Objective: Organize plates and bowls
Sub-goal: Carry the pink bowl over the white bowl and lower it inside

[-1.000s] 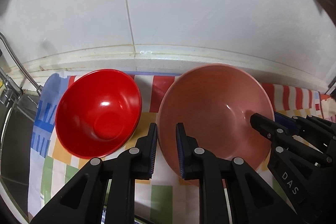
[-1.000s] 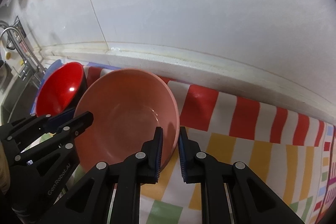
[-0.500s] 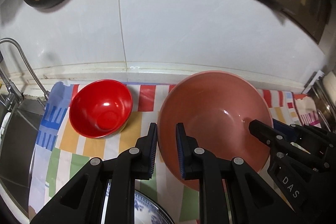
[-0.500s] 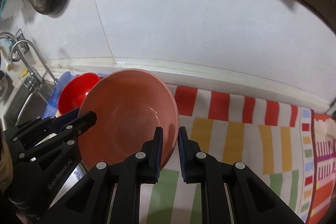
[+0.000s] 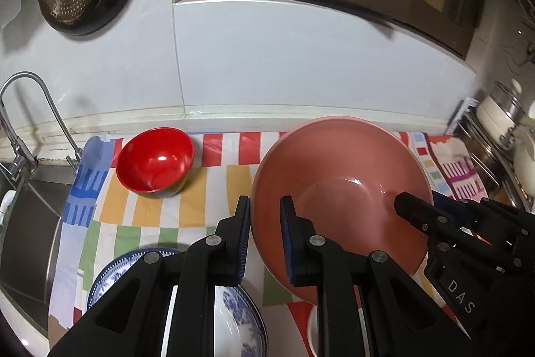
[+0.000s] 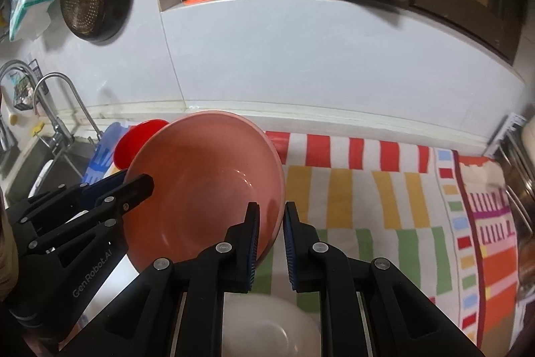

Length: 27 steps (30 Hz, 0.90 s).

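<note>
Two claws are clamped on one large pink bowl (image 5: 337, 186): the left claw (image 5: 264, 233) is pinched on its left rim, the right claw (image 6: 270, 235) on its right rim, and the bowl is held above the striped cloth (image 6: 367, 196) on the counter. A small red bowl (image 5: 155, 159) sits near the wall, a blue-patterned plate (image 5: 110, 273) nearer the camera.

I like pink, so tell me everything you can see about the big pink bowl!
The pink bowl is wide, round, smooth and glossy, like glazed ceramic, and empty. It is tilted, lifted above the striped cloth. The left gripper pinches one side of its rim, the right gripper the opposite side. Nothing else touches it.
</note>
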### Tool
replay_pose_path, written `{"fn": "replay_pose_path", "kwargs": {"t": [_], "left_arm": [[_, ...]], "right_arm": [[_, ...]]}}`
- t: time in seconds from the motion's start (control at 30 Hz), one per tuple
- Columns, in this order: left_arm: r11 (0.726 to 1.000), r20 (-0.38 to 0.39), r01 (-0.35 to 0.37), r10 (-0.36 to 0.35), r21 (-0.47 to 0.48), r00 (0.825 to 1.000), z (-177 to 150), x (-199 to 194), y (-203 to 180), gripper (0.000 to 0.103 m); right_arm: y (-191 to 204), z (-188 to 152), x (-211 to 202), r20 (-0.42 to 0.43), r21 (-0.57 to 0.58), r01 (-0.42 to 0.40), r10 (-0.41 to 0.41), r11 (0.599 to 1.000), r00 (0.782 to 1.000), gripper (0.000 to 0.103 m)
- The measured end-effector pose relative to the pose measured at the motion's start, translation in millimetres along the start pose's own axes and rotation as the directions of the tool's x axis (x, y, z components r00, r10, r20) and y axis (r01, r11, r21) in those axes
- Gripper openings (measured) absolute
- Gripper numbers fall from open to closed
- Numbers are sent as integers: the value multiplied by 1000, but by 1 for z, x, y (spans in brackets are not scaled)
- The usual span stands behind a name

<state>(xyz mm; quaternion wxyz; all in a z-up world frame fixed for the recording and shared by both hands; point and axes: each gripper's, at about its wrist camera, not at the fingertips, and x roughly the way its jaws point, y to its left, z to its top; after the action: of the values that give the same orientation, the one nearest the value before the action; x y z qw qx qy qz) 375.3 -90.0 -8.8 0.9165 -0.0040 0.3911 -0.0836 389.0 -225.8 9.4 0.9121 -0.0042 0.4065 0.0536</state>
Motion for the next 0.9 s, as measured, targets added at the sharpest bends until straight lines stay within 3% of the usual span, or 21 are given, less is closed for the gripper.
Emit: {"fn": "replay_pose_path", "kwargs": {"t": [0.37,0.9], "left_arm": [[998,-44,35,-33,60,998,-35,-18,-18,19],[991,-160,57,-37,122,986,-76,4,-43,19]], "right_arm": [[-8,-44,-39,-1,42,44,-44,998,999,16],[-20,-95,-36,-98,98,78,-68,992,993,16]]}}
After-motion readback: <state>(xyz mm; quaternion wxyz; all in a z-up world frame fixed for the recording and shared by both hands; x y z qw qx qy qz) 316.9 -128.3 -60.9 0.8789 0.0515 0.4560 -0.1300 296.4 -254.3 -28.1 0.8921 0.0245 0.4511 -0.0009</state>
